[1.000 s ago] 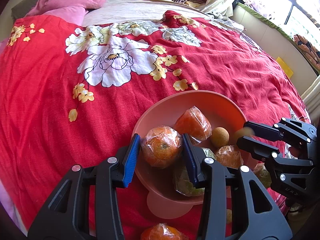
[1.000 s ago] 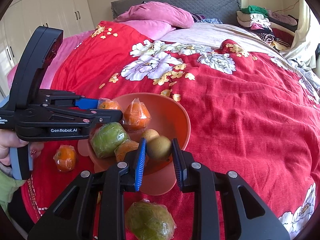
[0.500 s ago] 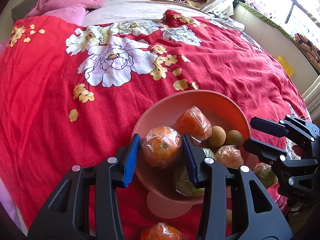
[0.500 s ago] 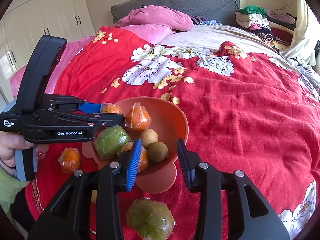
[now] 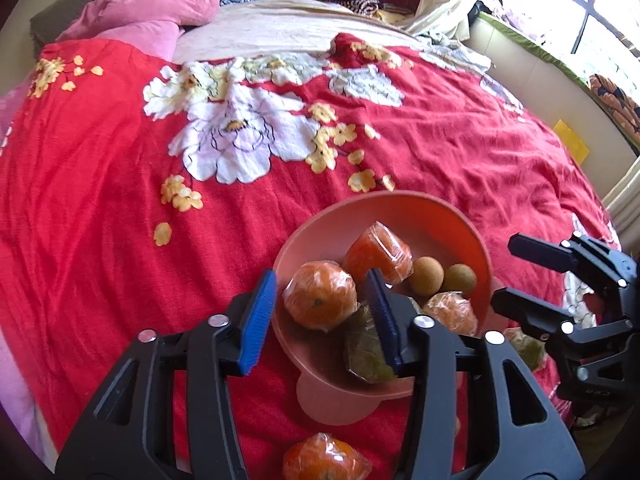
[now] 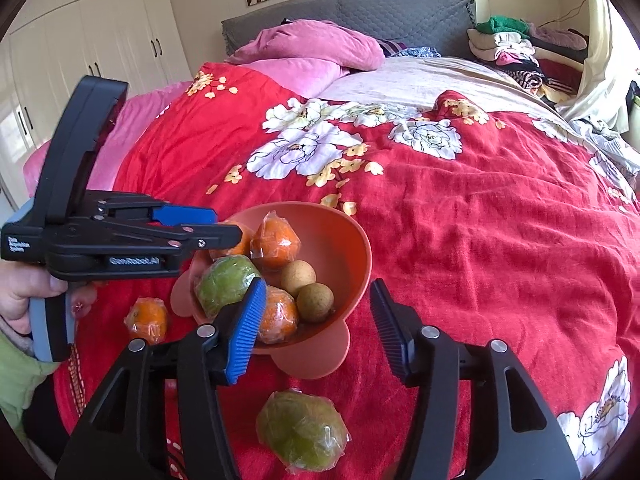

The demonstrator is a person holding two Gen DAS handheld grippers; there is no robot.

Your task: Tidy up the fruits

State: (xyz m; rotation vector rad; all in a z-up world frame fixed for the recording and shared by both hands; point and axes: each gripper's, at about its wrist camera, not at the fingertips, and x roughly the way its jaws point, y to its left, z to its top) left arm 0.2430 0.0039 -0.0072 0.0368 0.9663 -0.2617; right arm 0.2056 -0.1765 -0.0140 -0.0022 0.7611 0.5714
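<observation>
An orange-pink bowl sits on the red bed cover. It holds wrapped oranges, a wrapped green fruit and two small brown fruits. My left gripper is open over the bowl's near rim; the wrapped orange between its fingers rests in the bowl. My right gripper is open and empty just in front of the bowl. One wrapped orange and one wrapped green fruit lie on the cover outside the bowl.
The red flowered cover spreads wide behind and to the right of the bowl. Pink pillows and folded clothes lie at the far end. White wardrobes stand at the left.
My right gripper opened and let a small brown fruit drop into the bowl, then drew back. My left gripper opened and released the wrapped orange into the bowl.
</observation>
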